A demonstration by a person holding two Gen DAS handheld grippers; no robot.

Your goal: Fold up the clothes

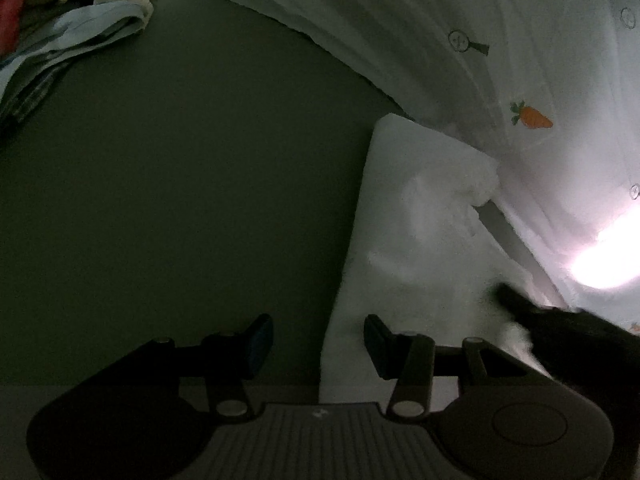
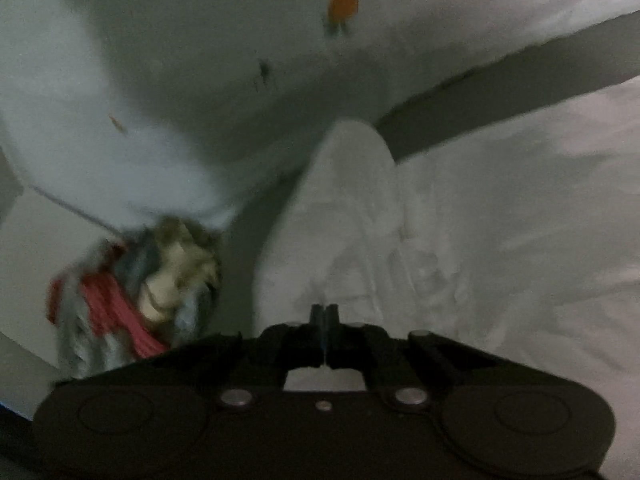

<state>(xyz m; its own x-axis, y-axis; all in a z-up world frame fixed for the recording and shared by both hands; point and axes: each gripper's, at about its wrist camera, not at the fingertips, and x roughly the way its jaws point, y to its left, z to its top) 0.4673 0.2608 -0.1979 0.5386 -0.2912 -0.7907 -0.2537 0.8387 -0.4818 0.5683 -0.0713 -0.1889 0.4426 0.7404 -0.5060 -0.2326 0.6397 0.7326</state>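
**Ana:** Fingers first, from the left. Those of the left gripper [image 1: 318, 346] stand well apart with nothing between them. One sits over the dark green table [image 1: 180, 200], the other over the white garment [image 1: 440, 60], on a sleeve-like flap [image 1: 408, 220] that runs toward the camera.

**Ben:** And the other hand's tool?

**Ana:** The right gripper [image 2: 325, 316] has its fingers pressed together. White cloth fills the view just ahead of the tips, and a ridge of fabric [image 2: 356, 168] rises beyond them, so I judge it is pinching a fold of the garment, though the pinch itself is hard to make out. In the left view it shows as a dark shape over the cloth at the lower right.

**Ben:** Where does the garment lie?

**Ana:** Spread across the table's right side, with carrot prints [image 1: 532, 117] and snap buttons on it. A heap of other clothes [image 1: 80, 32], blue, cream and red, sits at the far left corner.

**Ben:** Which step, then?

**Ana:** A fold of the flap or edge seems in hand, the right tool carrying cloth. My guess is the next move needs the free tool to close on the flap's edge or hold it down, keeping the layers flat.

**Ben:** Poses?

**Ana:** Both are low, angled forward over the table; the right view is blurred.
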